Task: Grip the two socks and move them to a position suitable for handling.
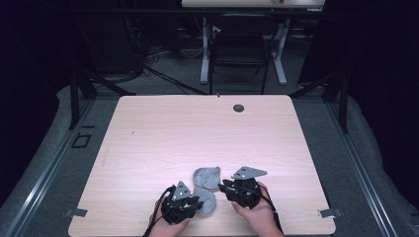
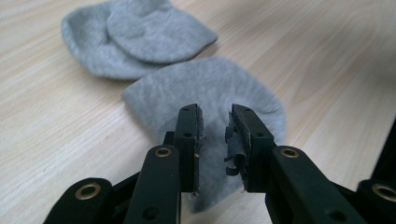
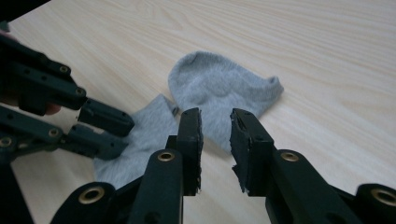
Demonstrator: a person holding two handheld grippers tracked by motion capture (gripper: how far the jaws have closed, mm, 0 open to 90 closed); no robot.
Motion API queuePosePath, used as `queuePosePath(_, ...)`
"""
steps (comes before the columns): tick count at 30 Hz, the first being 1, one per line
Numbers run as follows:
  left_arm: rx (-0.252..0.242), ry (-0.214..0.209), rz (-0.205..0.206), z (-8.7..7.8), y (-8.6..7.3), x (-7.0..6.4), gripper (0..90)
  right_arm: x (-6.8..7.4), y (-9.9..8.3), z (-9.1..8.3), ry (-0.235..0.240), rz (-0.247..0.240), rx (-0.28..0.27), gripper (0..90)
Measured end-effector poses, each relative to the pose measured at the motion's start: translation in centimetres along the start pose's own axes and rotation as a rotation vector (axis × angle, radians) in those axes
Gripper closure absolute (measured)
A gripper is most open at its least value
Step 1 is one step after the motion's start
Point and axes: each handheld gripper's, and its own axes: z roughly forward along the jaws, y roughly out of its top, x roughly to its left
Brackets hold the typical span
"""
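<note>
a: high view first: where are the socks?

b: two grey socks lie near the front edge of the light wooden tabletop (image 1: 148, 128), right between the person's hands. the far sock (image 1: 206, 177) is folded over on itself; the near sock (image 1: 206, 201) lies just in front of it, and their edges meet or overlap.

a: and the tongs?

b: the left tongs (image 1: 196, 202) sit at the near sock's left edge, over the fabric. the right tongs (image 1: 222, 186) are just right of the socks, pointing left toward them.

a: are they gripping anything?

b: no. in the left gripper view the left tongs (image 2: 214, 126) stand parted, with a gap between the jaws, and the near sock (image 2: 205, 88) shows through that gap; whether the tips touch the cloth, i cannot tell. the far sock (image 2: 135, 37) lies beyond it.

a: the right side?

b: in the right gripper view the right tongs (image 3: 215, 128) are also released, jaws apart, nothing between them. they hang above the spot where the far sock (image 3: 219, 88) and the near sock (image 3: 140, 140) meet. the left tongs (image 3: 105, 128) come in from the left over the near sock, jaws parted as well.
</note>
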Motion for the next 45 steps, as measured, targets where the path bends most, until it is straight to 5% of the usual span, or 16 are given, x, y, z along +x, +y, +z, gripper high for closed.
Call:
queuePosePath(10,-0.013,-0.061,0.049,0.3,1.3,-1.6,71.4,-0.8,-1.1,-0.7,-0.016,0.021,-0.017,72.9)
queuePosePath(20,0.017,-0.075,0.070,1.2,1.0,-2.3,66.9,-1.2,-1.5,-0.4,-0.034,0.024,-0.007,72.9)
queuePosePath(26,0.039,-0.045,0.097,1.7,0.7,-2.4,70.1,-1.5,-1.6,-0.4,-0.032,0.041,-0.003,72.9)
queuePosePath(36,0.029,-0.059,0.076,1.5,0.7,-2.0,85.0,-0.9,-1.7,-0.1,-0.015,0.022,0.003,73.1)
queuePosePath(45,-0.048,-0.069,0.042,-0.3,1.2,-1.1,86.1,0.1,-1.8,0.8,0.031,-0.005,0.063,87.3)
